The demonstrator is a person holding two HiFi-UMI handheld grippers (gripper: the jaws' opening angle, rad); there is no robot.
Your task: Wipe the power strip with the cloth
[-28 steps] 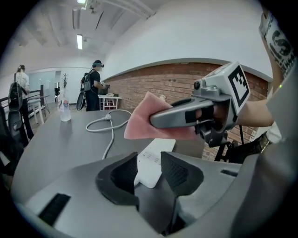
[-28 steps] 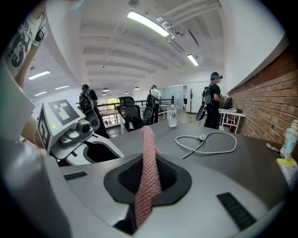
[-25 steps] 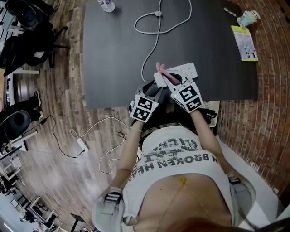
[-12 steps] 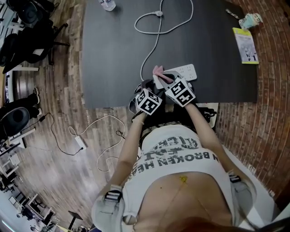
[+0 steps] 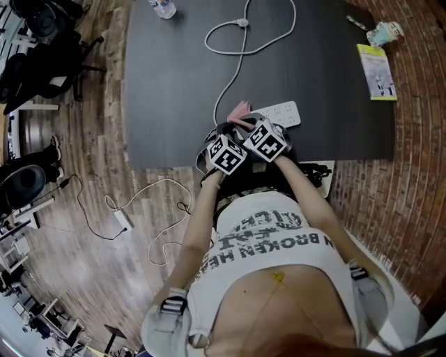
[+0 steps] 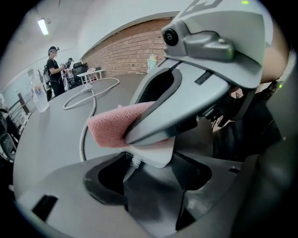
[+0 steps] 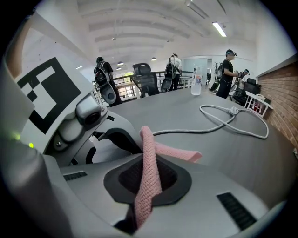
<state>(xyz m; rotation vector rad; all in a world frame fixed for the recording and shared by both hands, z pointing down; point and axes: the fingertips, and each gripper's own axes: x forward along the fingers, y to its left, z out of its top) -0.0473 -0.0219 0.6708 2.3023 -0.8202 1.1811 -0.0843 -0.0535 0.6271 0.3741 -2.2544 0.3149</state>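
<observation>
The white power strip (image 5: pixel 286 113) lies near the front edge of the dark table (image 5: pixel 174 84), and its cable (image 5: pixel 233 70) loops away to the far side. My right gripper (image 5: pixel 247 121) is at the strip's left end, shut on a pink cloth (image 5: pixel 239 109). In the right gripper view the cloth (image 7: pixel 149 162) runs up out of the shut right gripper (image 7: pixel 148 186). My left gripper (image 5: pixel 223 134) is close beside it. In the left gripper view the left gripper (image 6: pixel 149 173) stands wide open below the strip's cable end (image 6: pixel 156 155) and the cloth (image 6: pixel 114 125), and nothing is gripped.
A clear bottle (image 5: pixel 165 7) stands at the table's far left. A yellow-edged booklet (image 5: pixel 376 66) and a small pale object (image 5: pixel 383 29) lie at the far right. Another cable with a small strip (image 5: pixel 124 222) lies on the wood floor, with office chairs (image 5: pixel 42 42) to the left.
My right gripper has slid left along the power strip with the cloth, and more of the strip's right part now shows. My left gripper has shifted slightly forward, closer to the right one.
</observation>
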